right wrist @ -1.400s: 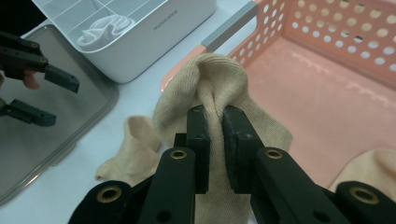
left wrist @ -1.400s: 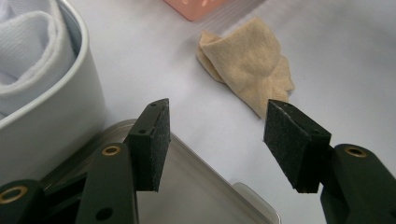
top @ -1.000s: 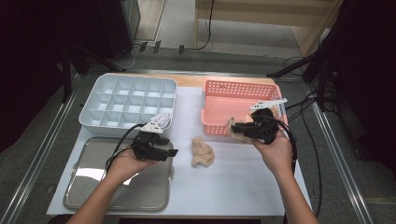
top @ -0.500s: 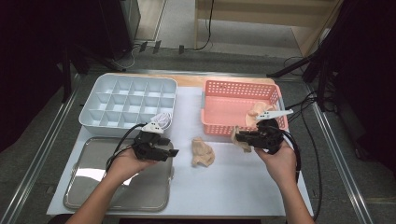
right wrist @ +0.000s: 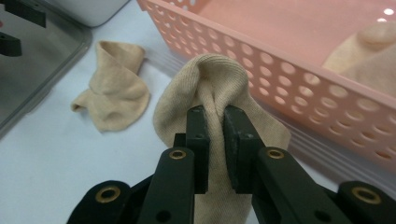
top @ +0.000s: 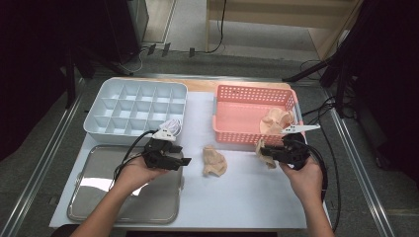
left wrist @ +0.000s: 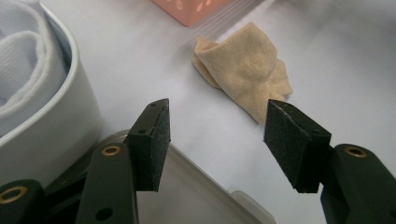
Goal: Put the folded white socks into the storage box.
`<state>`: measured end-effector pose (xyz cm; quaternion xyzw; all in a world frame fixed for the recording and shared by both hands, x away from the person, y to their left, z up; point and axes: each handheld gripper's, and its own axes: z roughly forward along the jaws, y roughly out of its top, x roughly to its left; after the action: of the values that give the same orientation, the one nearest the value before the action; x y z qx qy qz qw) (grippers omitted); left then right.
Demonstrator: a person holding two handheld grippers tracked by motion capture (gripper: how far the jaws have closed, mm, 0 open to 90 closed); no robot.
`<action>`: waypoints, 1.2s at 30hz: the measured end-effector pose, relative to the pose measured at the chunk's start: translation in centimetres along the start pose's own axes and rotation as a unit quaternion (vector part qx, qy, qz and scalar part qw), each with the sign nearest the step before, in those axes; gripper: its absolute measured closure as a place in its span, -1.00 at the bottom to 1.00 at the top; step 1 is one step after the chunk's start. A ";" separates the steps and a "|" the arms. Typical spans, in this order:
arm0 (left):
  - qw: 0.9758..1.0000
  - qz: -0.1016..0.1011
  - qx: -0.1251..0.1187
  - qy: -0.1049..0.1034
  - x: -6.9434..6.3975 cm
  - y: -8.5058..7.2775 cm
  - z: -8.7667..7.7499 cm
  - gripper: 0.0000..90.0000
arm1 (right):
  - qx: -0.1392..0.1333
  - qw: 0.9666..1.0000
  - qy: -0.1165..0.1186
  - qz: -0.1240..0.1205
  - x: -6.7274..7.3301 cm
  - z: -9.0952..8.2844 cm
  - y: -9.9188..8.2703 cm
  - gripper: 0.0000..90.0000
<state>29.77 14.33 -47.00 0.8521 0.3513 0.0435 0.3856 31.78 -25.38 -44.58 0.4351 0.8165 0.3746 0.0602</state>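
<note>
The fingers of the right gripper (top: 263, 152) were clamped on a beige sock (top: 260, 151) just in front of the pink basket (top: 247, 94), while the left gripper (top: 184, 160) had its fingers spread over the corner of the metal tray (top: 94, 197), in the high view. A second beige sock (top: 214, 161) lay crumpled on the white worktop (top: 237, 197) between the two grippers, and more beige cloth (top: 276, 120) sat inside the basket. A white compartment tray (top: 136, 106) stood behind the metal tray.

In the left gripper view, the fingers (left wrist: 152, 140) stood wide apart with nothing between them; the crumpled sock (left wrist: 243, 65) lay ahead on the worktop.

In the right gripper view, the fingers (right wrist: 198, 140) pinched a fold of the held sock (right wrist: 219, 79) beside the basket wall (right wrist: 299, 60).
</note>
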 end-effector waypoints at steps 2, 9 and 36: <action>1.000 0.001 -0.001 -0.001 -0.1 0.1 0.1 -0.06 | 0.002 1.000 -0.002 0.005 -0.3 0.0 -0.2 0.83; 1.000 -0.002 -0.007 -0.013 -0.1 0.4 0.3 -0.06 | 0.010 1.000 -0.020 0.019 -1.6 0.1 -1.2 0.82; 1.000 0.001 -0.004 -0.008 -0.1 0.5 0.5 -0.06 | 0.002 1.000 -0.008 0.013 -0.4 0.7 -1.0 0.51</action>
<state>30.10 13.73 -46.94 0.8514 0.3468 0.0382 0.3916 31.64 -25.70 -45.86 0.4490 0.8108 0.3706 0.0609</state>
